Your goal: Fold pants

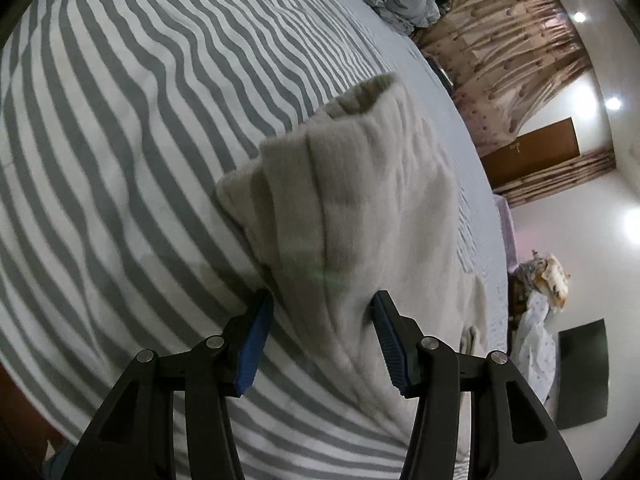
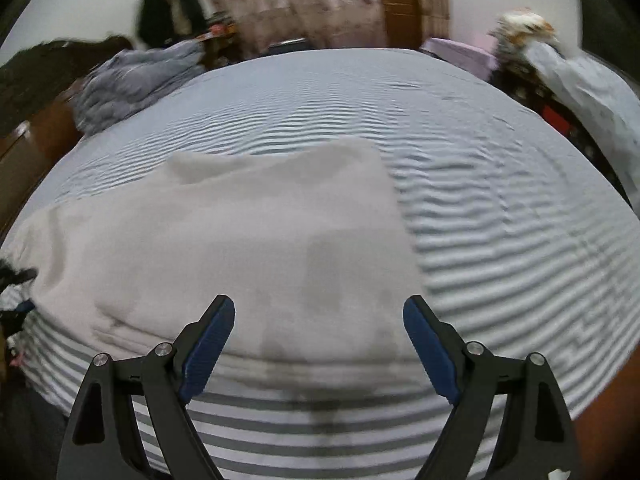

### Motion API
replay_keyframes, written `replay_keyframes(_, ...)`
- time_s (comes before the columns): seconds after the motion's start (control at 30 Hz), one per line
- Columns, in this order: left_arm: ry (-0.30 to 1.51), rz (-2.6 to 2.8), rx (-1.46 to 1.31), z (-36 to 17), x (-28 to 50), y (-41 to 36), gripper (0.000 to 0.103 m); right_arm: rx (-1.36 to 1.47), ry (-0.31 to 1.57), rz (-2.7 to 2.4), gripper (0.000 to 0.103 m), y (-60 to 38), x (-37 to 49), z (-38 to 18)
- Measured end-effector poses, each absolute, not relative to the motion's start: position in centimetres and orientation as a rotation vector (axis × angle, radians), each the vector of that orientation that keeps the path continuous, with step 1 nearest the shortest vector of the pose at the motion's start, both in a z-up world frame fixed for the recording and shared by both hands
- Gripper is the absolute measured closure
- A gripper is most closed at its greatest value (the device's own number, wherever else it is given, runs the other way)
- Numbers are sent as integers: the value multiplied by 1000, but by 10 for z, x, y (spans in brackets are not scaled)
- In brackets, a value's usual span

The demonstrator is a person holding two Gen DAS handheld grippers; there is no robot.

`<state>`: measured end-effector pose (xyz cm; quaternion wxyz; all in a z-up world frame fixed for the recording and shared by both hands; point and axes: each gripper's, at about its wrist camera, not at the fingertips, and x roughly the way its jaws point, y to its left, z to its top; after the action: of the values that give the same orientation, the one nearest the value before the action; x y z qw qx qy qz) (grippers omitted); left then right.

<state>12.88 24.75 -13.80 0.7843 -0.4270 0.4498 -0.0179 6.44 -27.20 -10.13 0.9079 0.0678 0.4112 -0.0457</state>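
Observation:
Cream-white pants (image 1: 360, 200) lie folded on the grey-and-white striped bed (image 1: 120, 140). In the left wrist view a raised fold with an open cuff or waist end stands up at the far side. My left gripper (image 1: 322, 300) is open, its blue pads (image 1: 256, 340) on either side of the near edge of the pants, not closed on it. In the right wrist view the pants (image 2: 240, 240) spread as a flat folded slab on the bed (image 2: 500, 220). My right gripper (image 2: 319, 306) is open and empty just above the near edge of the pants.
A grey quilt (image 2: 132, 80) is bunched at the bed's far left corner. Patterned curtains (image 2: 288, 0) and a brown door (image 2: 400, 0) stand behind the bed. Piled clothes (image 2: 560, 68) lie at the right. The wooden bed frame (image 2: 608, 400) shows at the near right.

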Motion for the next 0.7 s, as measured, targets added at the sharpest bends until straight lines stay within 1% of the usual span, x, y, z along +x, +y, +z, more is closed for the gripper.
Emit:
replay_keyframes(0.2, 936, -59, -892, -136, 138, 243, 51, 39, 919, 20, 19, -211, 117, -90)
replay_keyframes(0.23, 919, -60, -882, -136, 138, 241, 54, 19, 931, 32, 19, -199, 127, -90)
replay_keyframes(0.27, 903, -59, -872, -136, 137, 240, 62, 1, 943, 29, 19, -189, 132, -91)
replay_keyframes(0.3, 896, -59, -866, -137, 135, 240, 67, -21, 953, 31, 19, -179, 139, -92)
replay_keyframes(0.4, 852, -82, -862, -136, 133, 240, 75, -57, 974, 36, 19, -158, 156, -96)
replay_keyframes(0.63, 782, -121, -718, -121, 131, 222, 80, -66, 1047, 6, 19, -139, 185, -116)
replay_keyframes(0.7, 790, -122, -732, -123, 134, 223, 80, -1, 1059, 7, 13, -144, 189, -121)
